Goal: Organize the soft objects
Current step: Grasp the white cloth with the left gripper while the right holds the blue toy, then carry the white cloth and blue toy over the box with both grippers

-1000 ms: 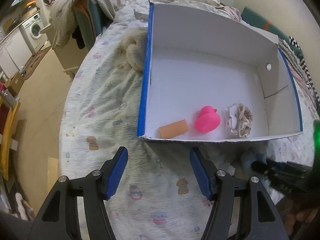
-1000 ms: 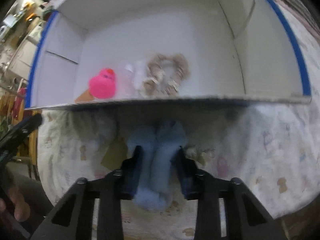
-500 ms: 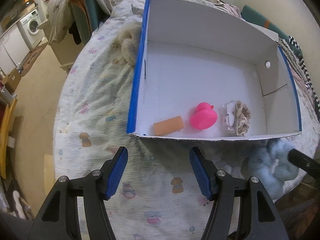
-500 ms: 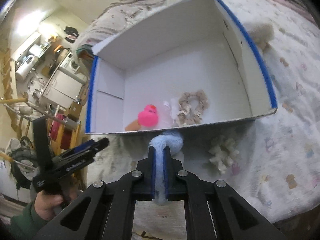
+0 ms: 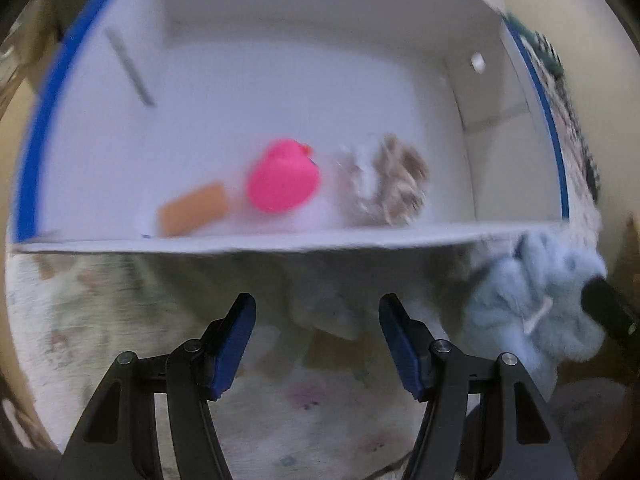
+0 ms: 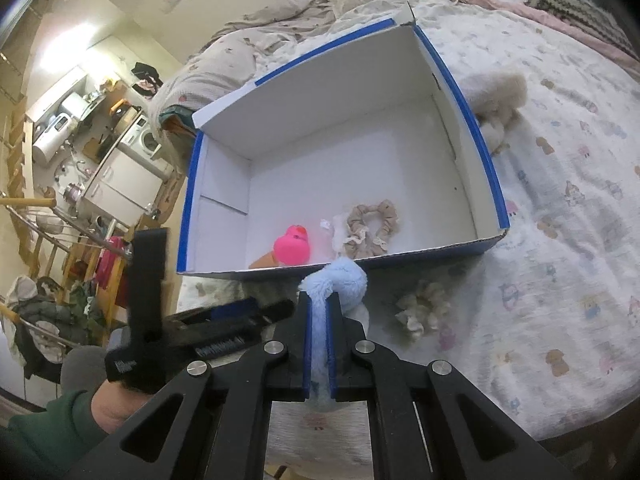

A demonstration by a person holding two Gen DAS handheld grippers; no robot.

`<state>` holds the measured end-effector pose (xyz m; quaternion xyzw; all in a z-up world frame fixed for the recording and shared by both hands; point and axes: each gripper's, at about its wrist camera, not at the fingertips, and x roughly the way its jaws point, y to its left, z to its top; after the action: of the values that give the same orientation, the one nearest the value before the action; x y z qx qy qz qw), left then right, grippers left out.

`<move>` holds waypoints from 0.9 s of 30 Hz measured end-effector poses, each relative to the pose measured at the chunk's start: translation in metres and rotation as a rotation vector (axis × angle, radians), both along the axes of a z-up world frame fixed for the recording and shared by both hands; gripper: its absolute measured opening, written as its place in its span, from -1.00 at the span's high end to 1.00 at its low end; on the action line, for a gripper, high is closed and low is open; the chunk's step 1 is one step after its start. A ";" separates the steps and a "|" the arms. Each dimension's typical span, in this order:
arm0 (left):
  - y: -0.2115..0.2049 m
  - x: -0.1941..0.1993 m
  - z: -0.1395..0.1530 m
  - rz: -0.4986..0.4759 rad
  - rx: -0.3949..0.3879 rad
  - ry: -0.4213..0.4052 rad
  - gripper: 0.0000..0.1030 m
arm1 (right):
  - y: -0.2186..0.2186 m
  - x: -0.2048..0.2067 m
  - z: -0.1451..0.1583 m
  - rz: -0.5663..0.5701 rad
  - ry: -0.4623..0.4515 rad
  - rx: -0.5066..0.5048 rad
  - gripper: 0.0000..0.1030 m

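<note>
A white cardboard box with blue edges (image 6: 486, 156) (image 5: 36, 148) lies on the bed. Inside it are a pink rubber duck (image 6: 292, 245) (image 5: 282, 178), an orange sponge block (image 5: 192, 210) (image 6: 262, 260) and a beige scrunchie (image 6: 370, 226) (image 5: 396, 182). My right gripper (image 6: 318, 300) is shut on a fluffy light-blue soft item (image 6: 340, 282) (image 5: 532, 304), held above the bed in front of the box's near wall. My left gripper (image 5: 316, 312) is open and empty, low over the sheet near the box front. A cream scrunchie (image 6: 420, 308) lies on the sheet.
A cream fluffy item (image 6: 500, 96) lies beside the box's right wall. The patterned bed sheet (image 6: 560, 240) spreads to the right. The bed edge drops off to the left, with a room, washing machine (image 6: 146, 140) and clutter beyond.
My right gripper closed on the blue fluffy item and lifted it off the sheet. My left gripper moved in closer to the box front; its view is blurred by motion.
</note>
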<state>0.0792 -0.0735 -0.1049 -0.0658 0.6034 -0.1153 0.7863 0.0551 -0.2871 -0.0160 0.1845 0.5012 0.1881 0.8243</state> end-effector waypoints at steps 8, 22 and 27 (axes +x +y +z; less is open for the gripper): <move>0.001 -0.001 -0.009 -0.010 0.058 0.007 0.84 | 0.003 0.002 -0.007 0.008 0.016 -0.014 0.85; 0.063 -0.038 0.031 0.075 0.081 -0.069 0.86 | 0.019 0.000 -0.012 0.042 0.034 -0.037 0.85; 0.079 -0.059 0.055 0.107 0.109 -0.106 0.86 | 0.032 -0.010 -0.006 0.073 0.040 -0.026 0.85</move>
<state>0.0206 0.0052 -0.0503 -0.0489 0.5621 -0.0432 0.8245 0.0448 -0.2547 -0.0217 0.1590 0.5262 0.2079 0.8091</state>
